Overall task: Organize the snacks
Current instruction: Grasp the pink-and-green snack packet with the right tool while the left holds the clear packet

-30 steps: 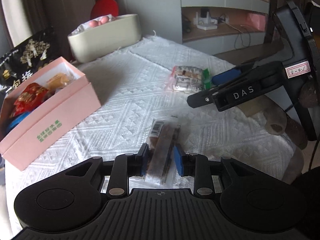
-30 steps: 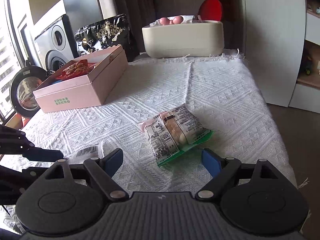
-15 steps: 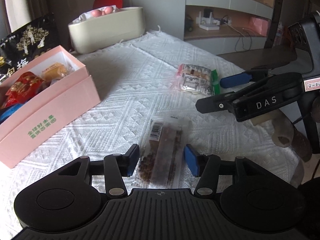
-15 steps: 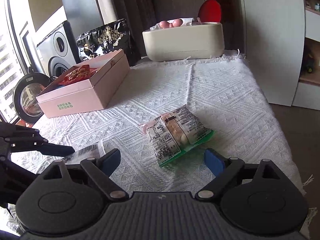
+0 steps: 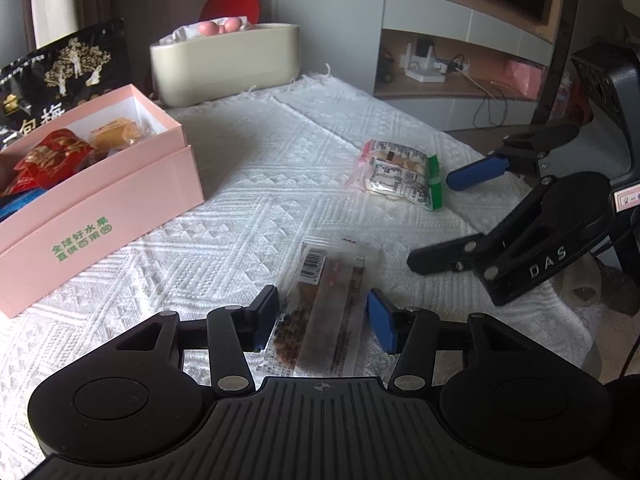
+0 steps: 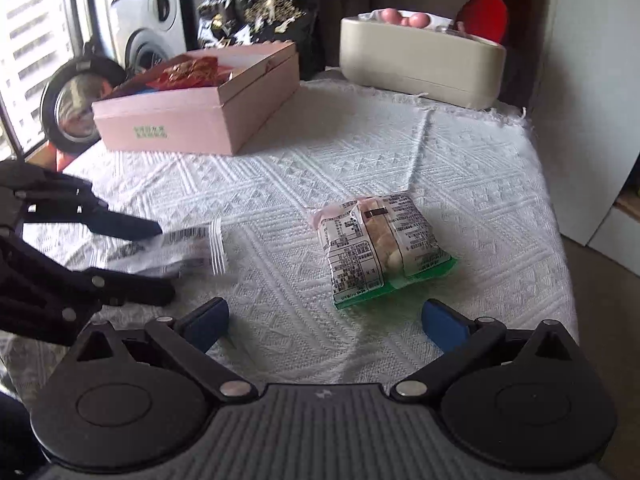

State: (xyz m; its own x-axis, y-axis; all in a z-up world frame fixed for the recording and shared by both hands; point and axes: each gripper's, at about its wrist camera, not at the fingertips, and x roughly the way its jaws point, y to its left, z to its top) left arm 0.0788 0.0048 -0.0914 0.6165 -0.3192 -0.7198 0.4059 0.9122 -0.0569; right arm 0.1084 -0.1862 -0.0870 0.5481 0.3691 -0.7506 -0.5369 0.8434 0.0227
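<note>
Between left hand-held gripper [image 5: 326,316] fingers: snack packet [image 5: 328,312], unclamped.

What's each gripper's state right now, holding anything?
Left gripper: open, holding nothing, fingers either side of the brown snack bar.
Right gripper: open, empty, just short of the green-edged snack pack.

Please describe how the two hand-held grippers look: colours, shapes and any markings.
Both are matte black, with ribbed housings, round side discs, silver pivot screws and blue pads. The right hand-held gripper bears white "DAS" letters and a small label; the left hand-held gripper shows none.
</note>
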